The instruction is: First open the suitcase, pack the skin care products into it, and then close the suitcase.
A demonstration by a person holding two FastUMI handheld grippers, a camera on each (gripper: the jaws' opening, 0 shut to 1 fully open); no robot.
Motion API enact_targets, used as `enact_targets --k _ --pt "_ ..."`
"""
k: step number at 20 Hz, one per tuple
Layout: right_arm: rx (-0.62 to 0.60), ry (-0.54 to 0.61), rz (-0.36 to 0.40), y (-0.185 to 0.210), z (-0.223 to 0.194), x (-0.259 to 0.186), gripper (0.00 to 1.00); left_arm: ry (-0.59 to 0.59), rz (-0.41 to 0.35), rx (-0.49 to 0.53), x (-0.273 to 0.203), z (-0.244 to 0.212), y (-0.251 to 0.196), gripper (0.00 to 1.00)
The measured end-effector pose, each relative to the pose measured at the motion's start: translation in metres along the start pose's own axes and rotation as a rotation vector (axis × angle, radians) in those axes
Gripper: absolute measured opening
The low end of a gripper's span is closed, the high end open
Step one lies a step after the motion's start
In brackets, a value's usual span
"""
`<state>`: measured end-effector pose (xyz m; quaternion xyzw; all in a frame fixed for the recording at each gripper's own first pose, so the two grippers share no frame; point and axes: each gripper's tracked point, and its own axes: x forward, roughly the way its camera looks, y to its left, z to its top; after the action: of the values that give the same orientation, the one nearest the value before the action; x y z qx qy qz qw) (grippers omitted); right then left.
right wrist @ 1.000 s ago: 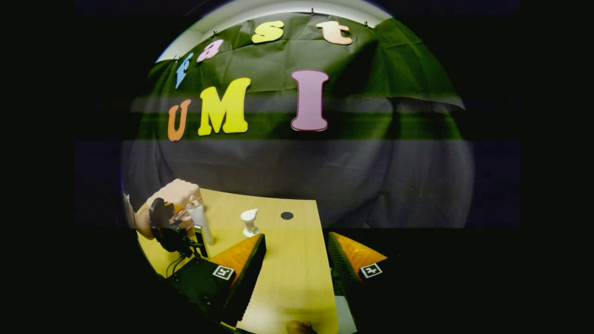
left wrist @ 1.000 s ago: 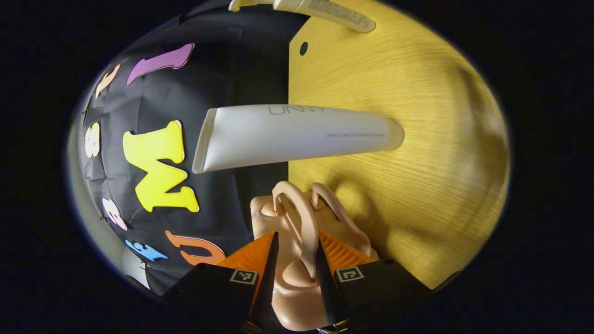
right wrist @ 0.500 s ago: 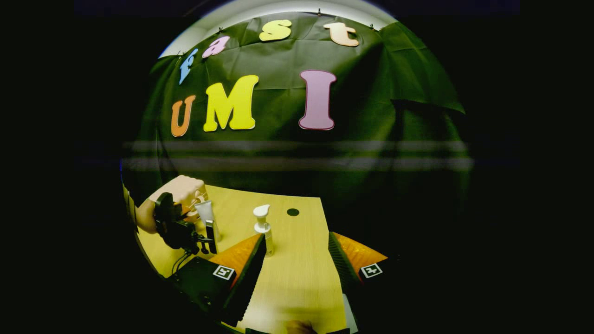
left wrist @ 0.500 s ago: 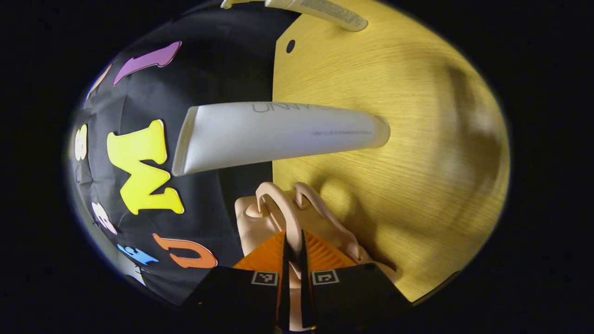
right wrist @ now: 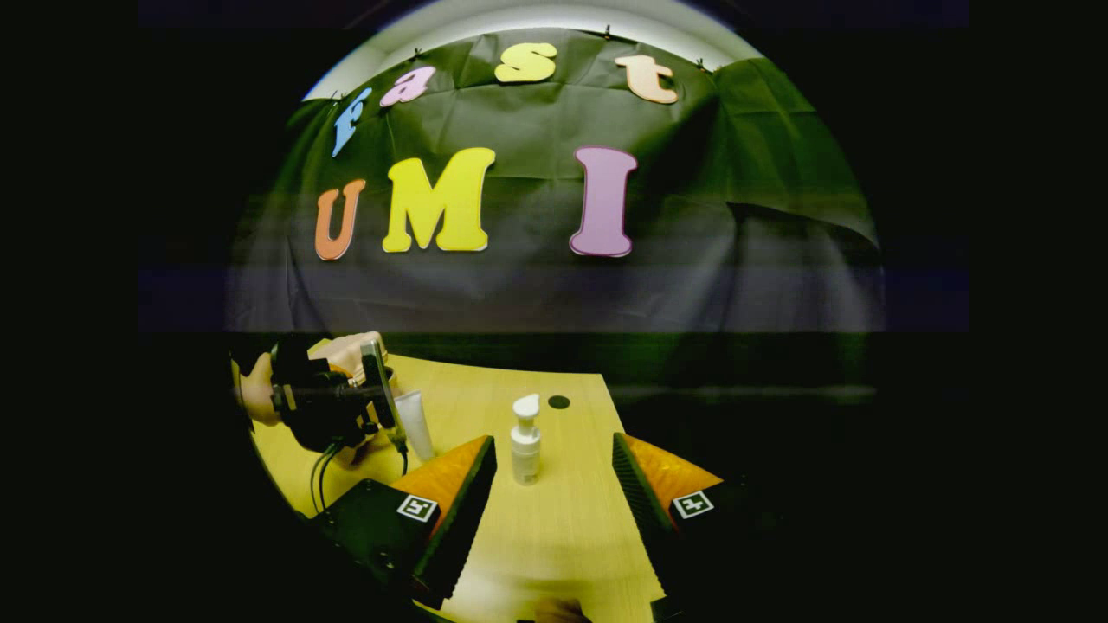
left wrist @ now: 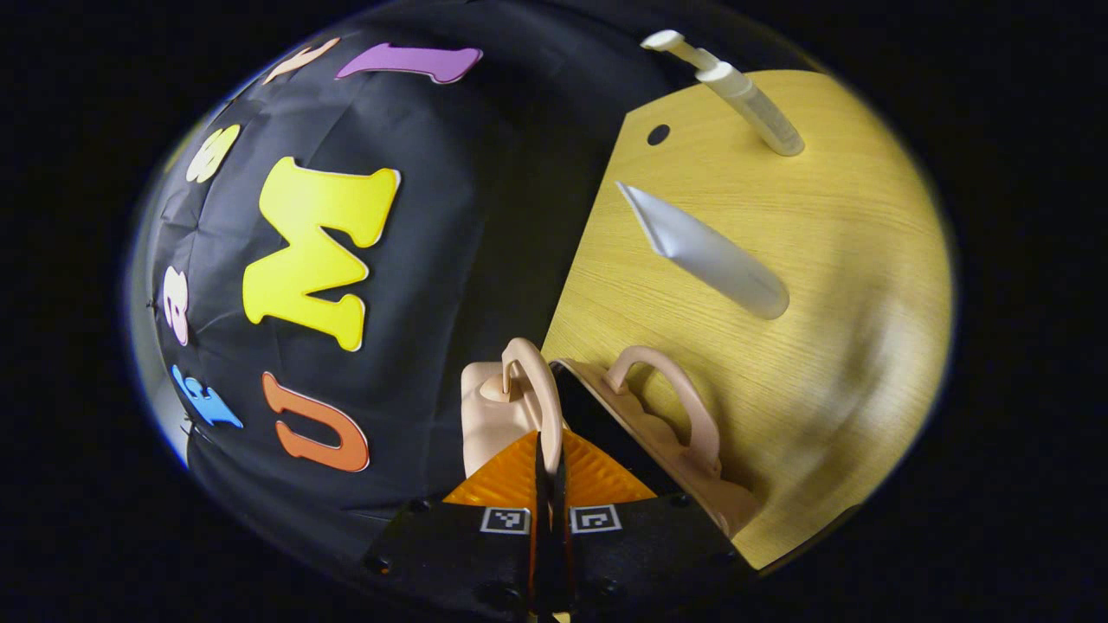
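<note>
Seemingly, left gripper pinches suitcase's curved handle.

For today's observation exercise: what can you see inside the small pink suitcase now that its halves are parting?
Through the gap in the suitcase, only a dark interior shows; no contents can be made out. The left gripper and the near half cover the rest.

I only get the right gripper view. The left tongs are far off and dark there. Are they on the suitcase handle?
Observer: Yes. In the left gripper view the left tongs are shut on one suitcase handle.
Operator: Is the case open at all?
Observer: It is ajar. A dark gap shows between the two halves of the suitcase.
Operator: And the other handle?
Observer: The second handle is free, on the half nearer the table.
</note>
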<state>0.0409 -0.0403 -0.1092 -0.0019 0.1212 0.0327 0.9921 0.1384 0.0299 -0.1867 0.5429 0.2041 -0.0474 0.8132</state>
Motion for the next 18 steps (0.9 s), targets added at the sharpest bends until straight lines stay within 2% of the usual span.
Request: enact_targets --k 5,8,14,18 --pt "0.000 -0.017 -0.012 0.047 0.024 -0.007 0.80 -0.084 -0.003 -0.173 -0.022 -0.022 0.063 0.03" --pt "-0.018 -0.021 -0.003 0.078 0.037 -0.009 0.80 -0.158 -0.015 -0.343 -0.026 -0.041 0.106 0.03" --pt "-0.056 0.008 0.003 0.138 0.047 -0.016 0.80 -0.236 0.082 -0.528 -0.027 -0.112 0.173 0.02" --pt "-0.083 0.042 0.022 0.177 0.040 -0.028 0.80 -0.221 0.154 -0.639 -0.016 -0.183 0.207 0.03"
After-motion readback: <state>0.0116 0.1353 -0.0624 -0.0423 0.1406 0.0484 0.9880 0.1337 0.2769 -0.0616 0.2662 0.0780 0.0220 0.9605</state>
